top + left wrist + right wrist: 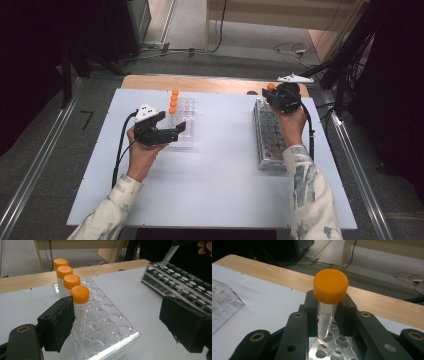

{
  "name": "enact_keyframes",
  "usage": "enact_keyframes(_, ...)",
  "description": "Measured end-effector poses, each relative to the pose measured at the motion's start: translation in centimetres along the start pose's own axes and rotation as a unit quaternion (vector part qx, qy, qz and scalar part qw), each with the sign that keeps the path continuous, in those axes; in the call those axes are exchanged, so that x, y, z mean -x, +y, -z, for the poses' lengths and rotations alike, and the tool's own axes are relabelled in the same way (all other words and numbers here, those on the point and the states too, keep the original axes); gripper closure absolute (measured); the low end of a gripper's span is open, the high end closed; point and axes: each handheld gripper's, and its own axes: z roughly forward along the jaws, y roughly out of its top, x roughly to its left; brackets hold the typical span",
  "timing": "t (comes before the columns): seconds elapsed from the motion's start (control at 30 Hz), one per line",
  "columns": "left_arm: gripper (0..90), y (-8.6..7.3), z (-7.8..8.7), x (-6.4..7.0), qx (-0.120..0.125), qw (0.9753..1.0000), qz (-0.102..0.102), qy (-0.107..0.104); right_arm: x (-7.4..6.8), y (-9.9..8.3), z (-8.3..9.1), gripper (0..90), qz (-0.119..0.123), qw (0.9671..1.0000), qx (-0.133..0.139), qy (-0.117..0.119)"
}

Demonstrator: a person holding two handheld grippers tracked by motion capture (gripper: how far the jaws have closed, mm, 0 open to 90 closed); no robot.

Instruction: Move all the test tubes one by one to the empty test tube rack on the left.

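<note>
Tube (329, 305) with its orange cap sits pinched between my right gripper's (283, 98) jaws, hanging tip-down over the far end of the metal rack (270, 135), apart from the holes. I judge this the transfer step: carrying a tube between this rack and the clear rack (105, 325); which way, I can't tell from here. Next it calls for keeping the tube upright and lined up over one hole. My left gripper (162, 131) is spread wide just beside the nearest of four capped tubes (65, 277) in the clear rack, gripping nothing. Bare white table (220, 175) lies between the racks; the table's far edge is close behind the metal rack.
</note>
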Motion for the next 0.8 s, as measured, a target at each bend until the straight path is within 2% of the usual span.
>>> enact_keyframes(0.1,13.4,0.0,0.0,0.1,-0.002,1.0000,-0.001,-0.002,-0.2,0.2,0.9,71.3,0.006,0.9999,0.003,0.012)
enact_keyframes(0.2,13.3,0.1,0.0,0.3,-0.002,1.0000,-0.003,-0.006,-0.7,0.2,1.4,71.3,0.014,0.9996,-0.006,0.024)
enact_keyframes(0.43,13.3,0.2,0.2,1.0,0.000,0.9999,-0.010,-0.014,-2.7,-0.7,2.1,71.4,0.038,0.9977,-0.012,0.055)
enact_keyframes(0.67,13.5,0.4,0.3,1.6,0.003,0.9996,-0.016,-0.023,-5.4,-1.8,2.5,71.4,0.074,0.9928,-0.018,0.092)
enact_keyframes(0.8,13.6,0.4,0.3,1.9,0.002,0.9994,-0.018,-0.028,-6.6,-2.3,2.5,71.4,0.084,0.9902,-0.023,0.109)
